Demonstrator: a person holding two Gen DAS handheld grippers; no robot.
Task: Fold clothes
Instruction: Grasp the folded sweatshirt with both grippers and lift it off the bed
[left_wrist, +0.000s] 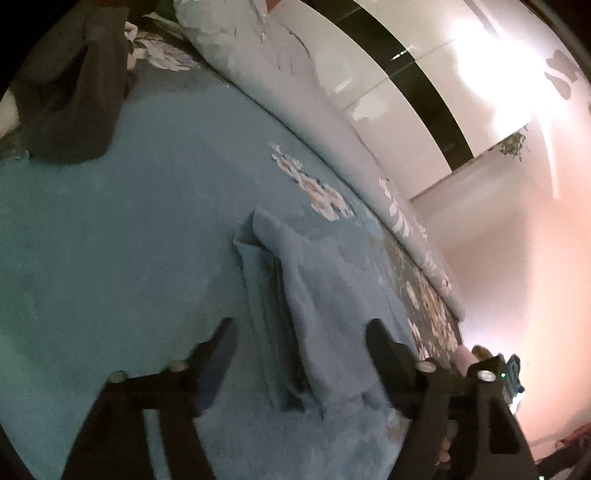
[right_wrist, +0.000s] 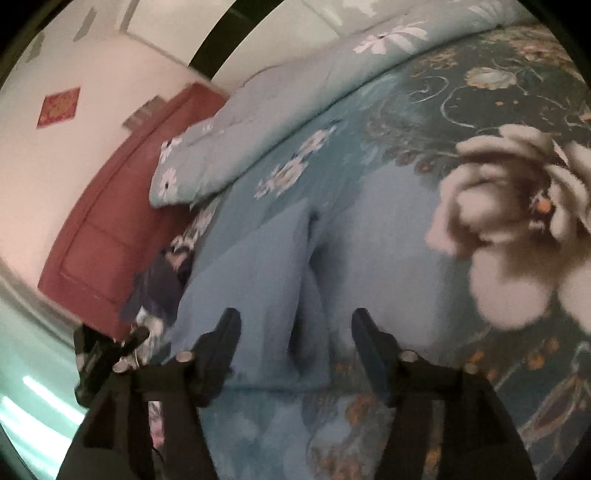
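Folded blue garment (left_wrist: 295, 295) flat on bed (left_wrist: 110, 240). Left gripper (left_wrist: 301, 332) and right gripper (right_wrist: 295, 325): jaws apart, straddling cloth, not clamped.

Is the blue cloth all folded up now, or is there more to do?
The blue cloth lies on the bed in layers, so some folding looks done. Both tongs, left and right, are open around it, holding nothing. The dark garment behind still lies unfolded.

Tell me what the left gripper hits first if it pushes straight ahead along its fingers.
Most likely the folded blue cloth lying between the open left gripper fingers on the blue floral bedspread; depth is unclear.
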